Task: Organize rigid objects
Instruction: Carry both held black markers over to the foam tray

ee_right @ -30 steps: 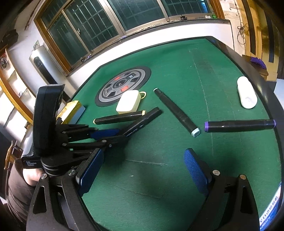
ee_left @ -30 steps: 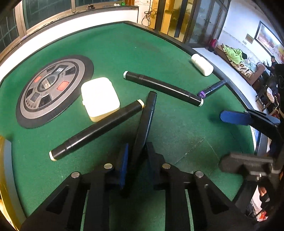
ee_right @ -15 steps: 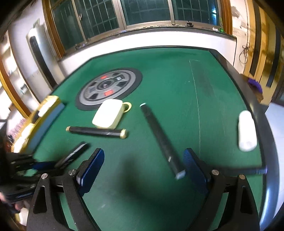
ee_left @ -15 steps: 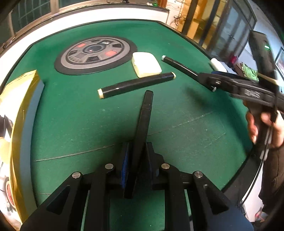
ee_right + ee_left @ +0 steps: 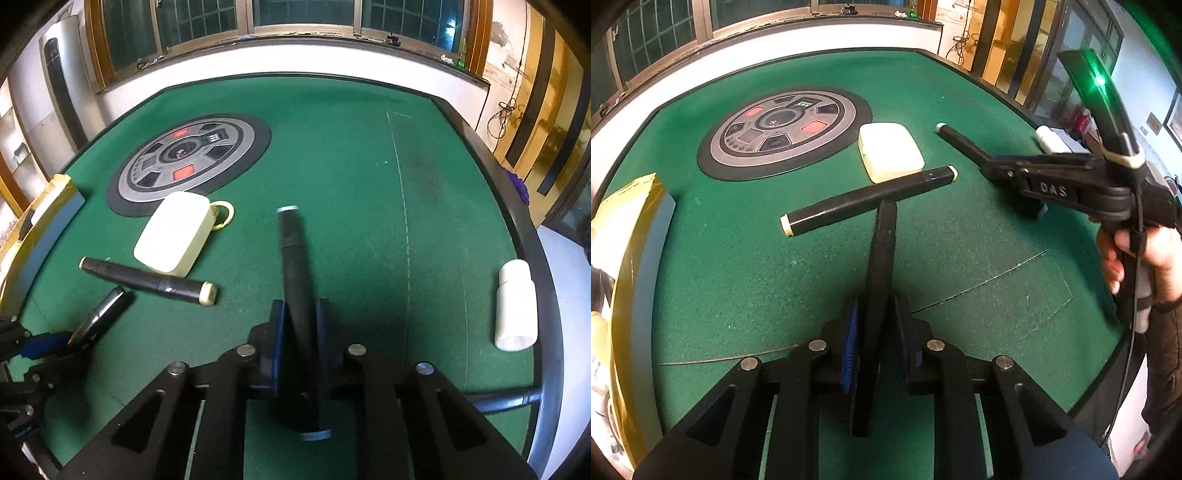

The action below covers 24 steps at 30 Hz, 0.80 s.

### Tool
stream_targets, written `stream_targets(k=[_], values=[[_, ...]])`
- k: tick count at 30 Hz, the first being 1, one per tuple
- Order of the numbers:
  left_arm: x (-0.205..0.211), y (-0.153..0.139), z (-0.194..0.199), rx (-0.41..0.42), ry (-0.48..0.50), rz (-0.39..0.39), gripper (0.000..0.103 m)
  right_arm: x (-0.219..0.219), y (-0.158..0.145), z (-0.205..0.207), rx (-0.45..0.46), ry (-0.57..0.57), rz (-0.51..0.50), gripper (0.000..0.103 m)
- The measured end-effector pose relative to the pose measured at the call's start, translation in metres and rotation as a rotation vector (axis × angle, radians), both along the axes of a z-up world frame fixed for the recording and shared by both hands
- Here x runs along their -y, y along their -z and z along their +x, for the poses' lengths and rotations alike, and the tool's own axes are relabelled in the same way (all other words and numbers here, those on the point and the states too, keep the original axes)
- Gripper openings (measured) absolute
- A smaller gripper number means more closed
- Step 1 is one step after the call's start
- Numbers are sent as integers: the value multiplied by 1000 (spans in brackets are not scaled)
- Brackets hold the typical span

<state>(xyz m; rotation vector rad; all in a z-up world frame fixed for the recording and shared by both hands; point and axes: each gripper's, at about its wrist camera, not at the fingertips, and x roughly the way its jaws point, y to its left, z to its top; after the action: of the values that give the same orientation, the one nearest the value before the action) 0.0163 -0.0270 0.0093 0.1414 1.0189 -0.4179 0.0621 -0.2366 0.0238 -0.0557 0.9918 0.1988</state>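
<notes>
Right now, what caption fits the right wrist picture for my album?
Right gripper shut on a black marker above the green table.

The table (image 5: 746,258) ahead of both grippers is covered in deep green felt with a black rim, marked by thin pale scratch lines. Between the left gripper's (image 5: 875,332) blue pads (image 5: 849,332) sits an all-black marker (image 5: 881,258). Just beyond its tip lies a black marker with cream end caps (image 5: 868,201), and past that a pale cream case (image 5: 890,151) with a gold ring (image 5: 223,215). Further ahead-left is a round panel (image 5: 783,133), grey with a black border, dark segments and two red patches. The right gripper's (image 5: 299,339) blue pads clamp a black marker with pale blue-grey ends (image 5: 293,258). To its right lies a white bottle (image 5: 515,306); far left, a gold-yellow box (image 5: 37,218).
</notes>
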Motion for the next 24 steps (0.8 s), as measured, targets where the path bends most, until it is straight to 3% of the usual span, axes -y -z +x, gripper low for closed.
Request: stream_targets(k=[7,17,24], values=[[-10,0,2,-24,-26,-42,14,-10,-3,-32,-38,-44,63,13],[7,1,7,11,-28,46,15,-21,0,-36,-37,-46,50,14],[-4,1,6,2,-50,-17,13,-23,0,-41,-16,-41,41,13]])
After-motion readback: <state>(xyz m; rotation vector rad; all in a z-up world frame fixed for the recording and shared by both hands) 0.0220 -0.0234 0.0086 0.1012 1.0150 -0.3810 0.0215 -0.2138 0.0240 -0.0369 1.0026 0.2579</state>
